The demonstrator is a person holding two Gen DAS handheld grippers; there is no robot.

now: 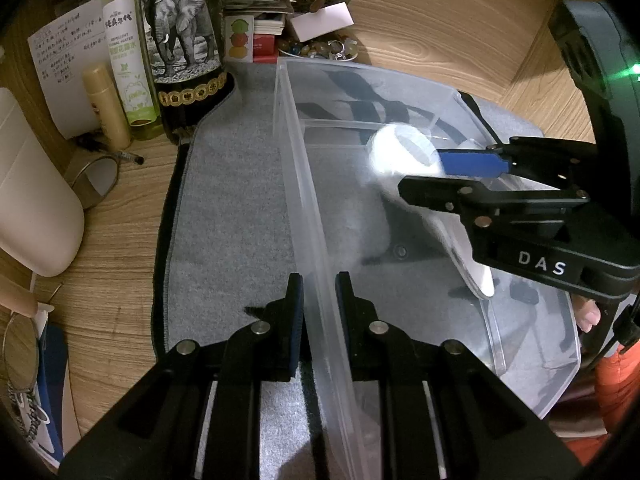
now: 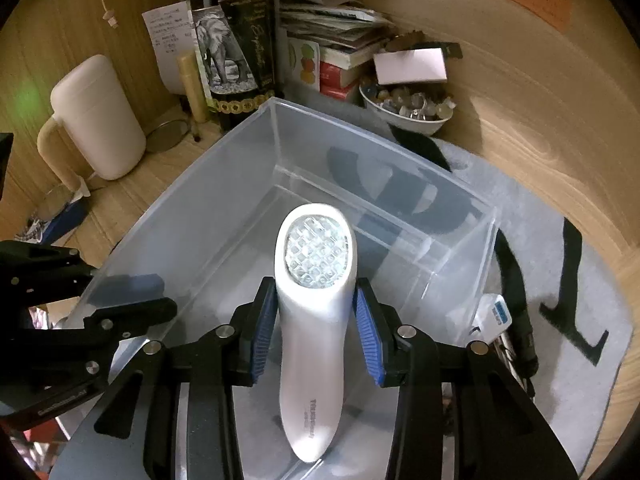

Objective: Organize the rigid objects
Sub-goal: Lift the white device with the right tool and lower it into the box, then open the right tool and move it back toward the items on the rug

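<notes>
Two hand-held grippers: both were at the clear plastic bin [image 2: 224, 184], one on its wall, one over its inside.
Left hand-held gripper [image 1: 319, 300]: its pads straddled the bin's long left wall, one pad outside and one inside, jaws narrowed close to that thin wall; actual contact cannot be told.
Right hand-held gripper [image 2: 316, 312]: blue pads [image 2: 370, 340] sat on either side of the white handheld device [image 2: 316, 320], jaws part-way open around its body; the left pad looked to touch it, the right pad stood just beside it, so a firm clamp cannot be told.
White handheld device: it lay lengthwise between the right jaws, over the inside of the bin, its faceted lens end [image 2: 316, 252] pointing toward 12 o'clock in the right wrist view; in the left wrist view it appeared blurred at 2 o'clock [image 1: 404, 156].
Bin: it rested on a grey mat [image 1: 232, 208] on the wooden desk [image 1: 440, 40].
Clutter at 11 o'clock: an elephant-label bottle [image 1: 182, 36], a green spray bottle [image 1: 128, 52] and a cream jug [image 2: 100, 120] stood beyond the bin.
Bowl of stones [image 2: 408, 104]: it sat at 1 o'clock, just past the bin's far corner.
</notes>
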